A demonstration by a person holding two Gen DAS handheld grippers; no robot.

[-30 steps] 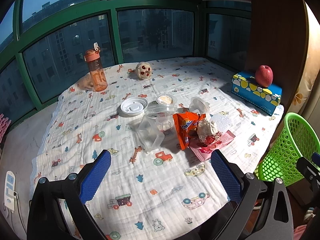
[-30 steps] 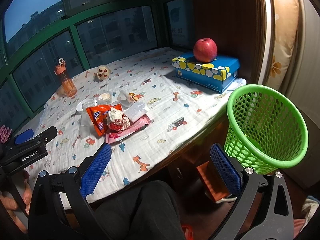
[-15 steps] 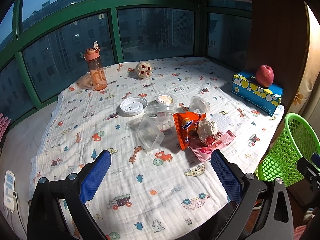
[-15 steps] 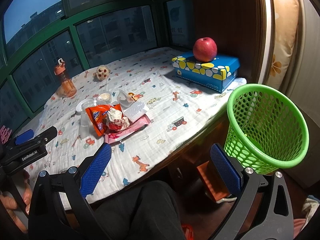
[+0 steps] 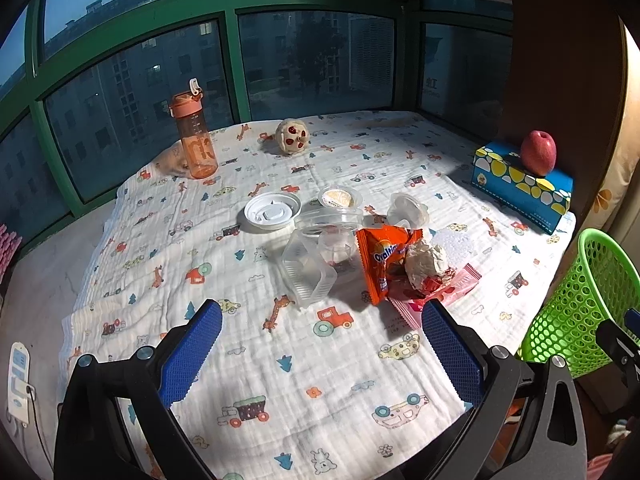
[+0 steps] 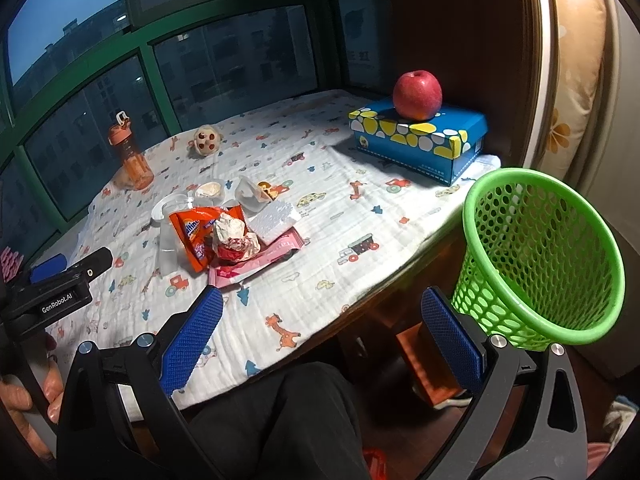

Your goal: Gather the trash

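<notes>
Change since a second ago: almost nothing; we hold both grippers where they were, and the litter lies as it did.

Left gripper: the left gripper (image 5: 322, 354) hangs over the near part of the white cartoon-print blanket (image 5: 280, 360), its blue-padded jaws spread wide and empty.

Right gripper: the right gripper (image 6: 322, 338) hovers off the bed's edge, above our dark-trousered knee (image 6: 288, 412), jaws likewise wide, nothing between them.

Trash: the orange foil snack wrapper (image 5: 382, 258), the crumpled white paper ball (image 5: 426, 262) and the flat pink wrapper (image 5: 436, 292) lie heaped together mid-blanket; touching them on the left is a tipped clear plastic tub (image 5: 308, 274), with a white round lid (image 5: 272, 212), a small clear cup with beige filling (image 5: 340, 198) and a clear domed lid (image 5: 408, 210) just behind.

Bin: the green mesh plastic basket (image 6: 540, 256) stands beside the bed's right edge, well apart from the heap.

Risk, overlap: we judge that gripping the orange wrapper drags the paper ball off it, since the ball rests against it.

Risk, cloth: closing low may pinch the soft blanket and shift everything.

Risk, slip: the thin clear plastic looks slick and likely to spring from the pads.

Risk, wrong pick: the orange drinking bottle (image 5: 194, 140), red apple (image 6: 418, 96) on the blue spotted tissue box (image 6: 420, 142) and round spotted toy (image 5: 292, 136) seem keepers; we must leave them.

Risk, drop: the basket mouth tilts, so a light wrapper could miss.
</notes>
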